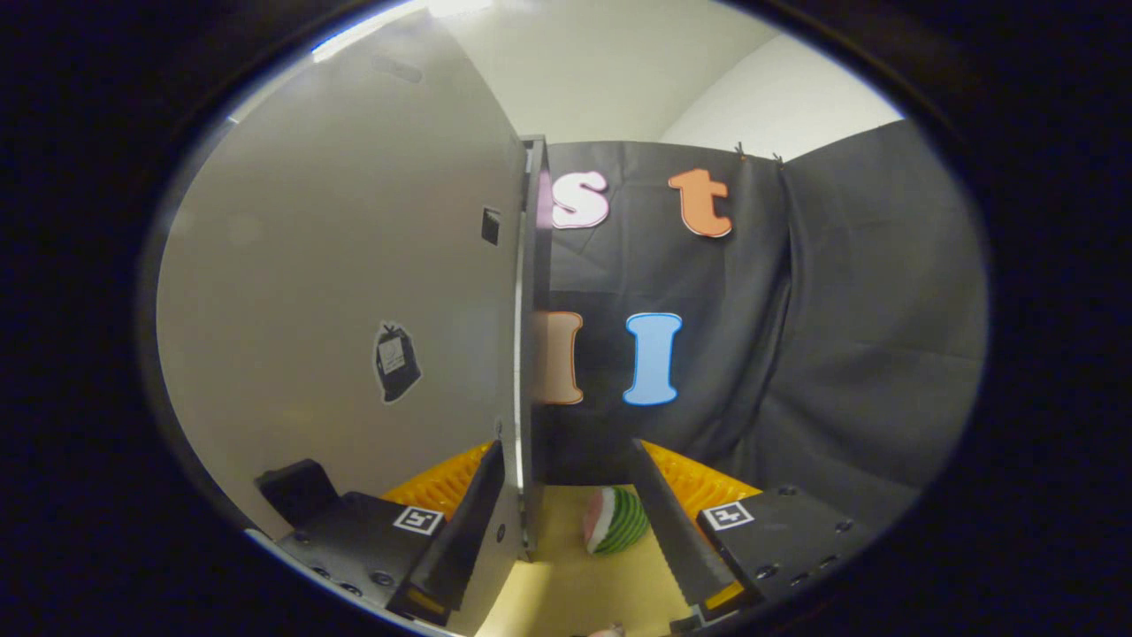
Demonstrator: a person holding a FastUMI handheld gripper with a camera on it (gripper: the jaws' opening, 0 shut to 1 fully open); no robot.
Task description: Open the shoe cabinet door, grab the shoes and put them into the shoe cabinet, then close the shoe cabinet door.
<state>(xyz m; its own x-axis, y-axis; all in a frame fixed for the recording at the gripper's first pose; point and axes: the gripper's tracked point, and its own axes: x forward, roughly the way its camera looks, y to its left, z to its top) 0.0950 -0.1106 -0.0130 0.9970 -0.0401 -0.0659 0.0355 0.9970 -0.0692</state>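
Tool first: its two fingers stand apart, and the edge of the shoe cabinet door sits in the gap between them, close to the left finger. I cannot tell if that finger touches the door; the right finger is clear of it, so nothing is squeezed. The door stands swung out, so I think the opening or closing step is in hand. Next, the tool needs to hold or push that thin edge and swing it slowly. No shoes can be seen, and the inside of the cabinet is hidden. Just ahead, a small toy watermelon slice lies on the tan bench. Beyond it sits an orange basket; what it holds is hidden.
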